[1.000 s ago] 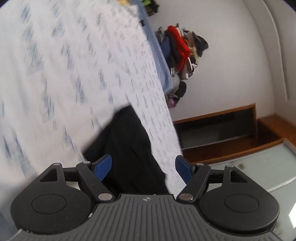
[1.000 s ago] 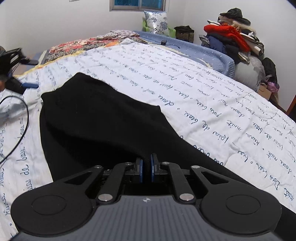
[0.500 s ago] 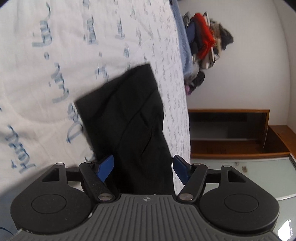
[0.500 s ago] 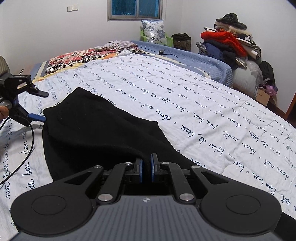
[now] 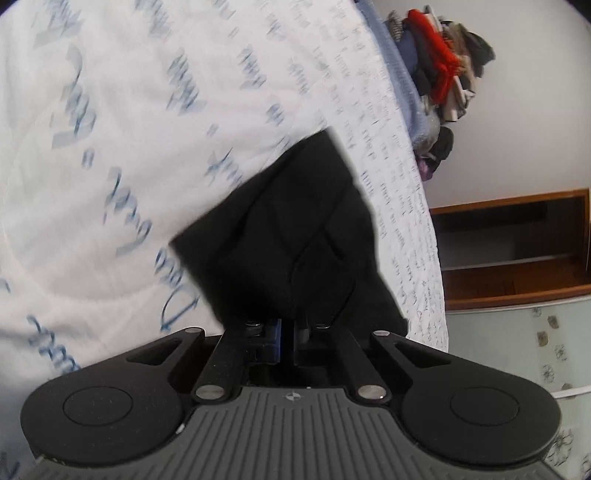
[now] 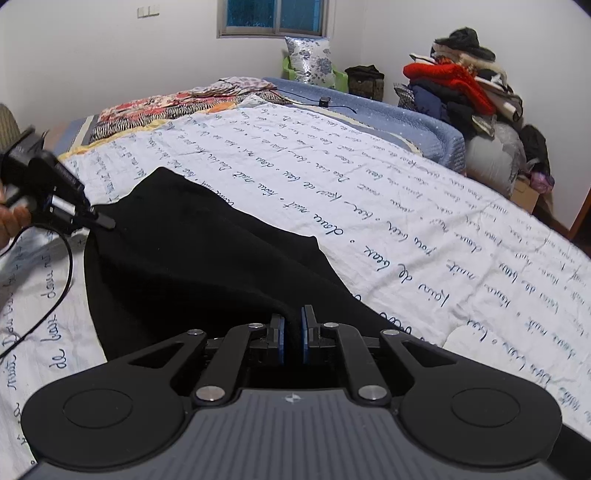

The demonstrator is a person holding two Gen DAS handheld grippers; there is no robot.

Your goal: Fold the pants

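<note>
- While both tools are pinching fabric, black pants (image 6: 207,266) are lying across the near part of the bed, on a white quilt (image 6: 406,206) printed with blue cursive script.
- Left gripper (image 5: 287,334) is showing narrow jaws with blue pads clamping a fold of the pants (image 5: 291,236); in the right wrist view the same tool (image 6: 107,222) is biting the pants' far-left corner, toward the quilt's left edge.
- Right gripper (image 6: 291,334) is likewise closed down on a raised ridge of black cloth at the near edge of the quilt, pads nearly together with fabric between.
- Pants are looking matte, thick and soft, with loose creases; one squared end is pointing toward the far side of the bed, well short of the quilt's right edge.
- Quilt is looking puffy with stitched seams; left wrist view is motion-blurred, so its lettering is smearing there.
- Blue dotted sheet (image 6: 399,118) is showing beyond the quilt's far edge; a floral and zebra-striped blanket (image 6: 173,107) is sitting at the far-left corner of the bed.
- Patterned pillow (image 6: 308,59) is leaning under a window (image 6: 273,16) on the white back wall.
- Clothes pile (image 6: 461,96), with a red knit on top, is heaping beside the bed's far-right corner.
- Black cable (image 6: 48,291) is curling over the quilt's left edge.
- Wooden shelf unit (image 5: 513,247) is standing against the wall past the bed.
</note>
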